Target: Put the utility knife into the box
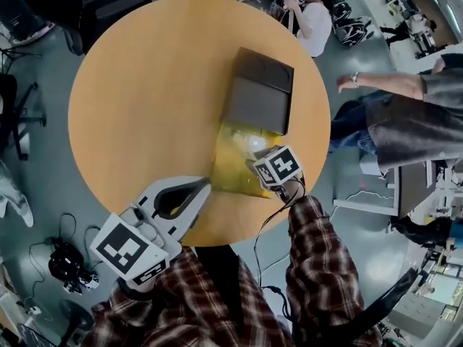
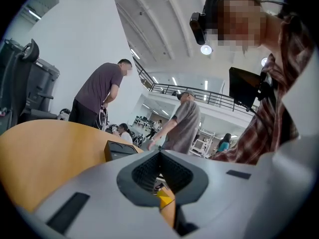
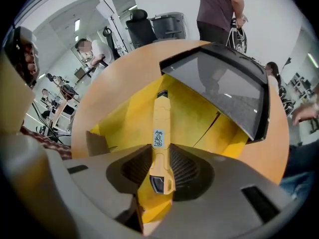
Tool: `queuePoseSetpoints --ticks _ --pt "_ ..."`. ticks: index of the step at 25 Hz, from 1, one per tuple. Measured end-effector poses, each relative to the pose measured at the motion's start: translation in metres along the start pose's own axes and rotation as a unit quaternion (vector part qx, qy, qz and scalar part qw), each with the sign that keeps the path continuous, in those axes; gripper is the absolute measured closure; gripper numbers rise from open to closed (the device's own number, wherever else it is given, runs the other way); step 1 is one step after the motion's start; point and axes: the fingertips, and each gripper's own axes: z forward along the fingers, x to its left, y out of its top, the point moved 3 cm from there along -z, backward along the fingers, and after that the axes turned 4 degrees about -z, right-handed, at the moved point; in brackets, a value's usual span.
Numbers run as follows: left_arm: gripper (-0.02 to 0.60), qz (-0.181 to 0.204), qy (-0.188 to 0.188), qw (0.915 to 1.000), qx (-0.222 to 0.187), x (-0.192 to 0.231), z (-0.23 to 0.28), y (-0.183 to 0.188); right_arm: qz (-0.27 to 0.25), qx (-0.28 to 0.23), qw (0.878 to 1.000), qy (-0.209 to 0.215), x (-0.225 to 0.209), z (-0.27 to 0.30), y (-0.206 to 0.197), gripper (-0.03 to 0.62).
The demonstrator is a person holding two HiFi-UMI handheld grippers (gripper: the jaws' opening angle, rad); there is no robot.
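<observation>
The box [image 1: 230, 168] lies open on the round orange table [image 1: 137, 100], its yellow inside toward me and its dark lid [image 1: 258, 92] folded back beyond. My right gripper [image 1: 266, 157] hovers over the yellow inside. In the right gripper view it [image 3: 160, 156] is shut on the yellow utility knife [image 3: 160, 128], which points out over the box floor [image 3: 199, 114] toward the lid [image 3: 224, 86]. The marker cube hides the knife in the head view. My left gripper [image 1: 201, 188] rests at the table's near edge, left of the box, shut [image 2: 159, 154] with nothing in it.
A person in a grey shirt [image 1: 405, 114] stands close to the table's right side with an arm stretched out. Another person [image 1: 312, 20] sits beyond the far edge. An office chair [image 1: 14, 114] and floor cables [image 1: 65, 262] are at the left.
</observation>
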Motion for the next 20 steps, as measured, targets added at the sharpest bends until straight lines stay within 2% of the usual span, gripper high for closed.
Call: queuePoseSetpoints --ticks 5,13,17,20 --pt "0.571 -0.004 0.016 0.9998 -0.005 0.003 -0.008 -0.003 -0.006 0.040 0.999 0.001 -0.003 0.018 -0.001 0.473" --pt "0.571 0.001 0.031 0.9994 -0.018 0.000 -0.013 0.001 -0.017 0.060 0.998 0.000 -0.002 0.024 0.001 0.471" --pt "0.571 0.006 0.028 0.9993 -0.023 -0.003 -0.016 0.007 -0.013 0.048 0.999 -0.009 -0.001 0.020 0.003 0.471" --pt "0.571 0.012 0.022 0.9994 -0.026 -0.005 -0.019 0.011 0.003 0.017 1.000 -0.001 0.005 0.011 0.009 0.471"
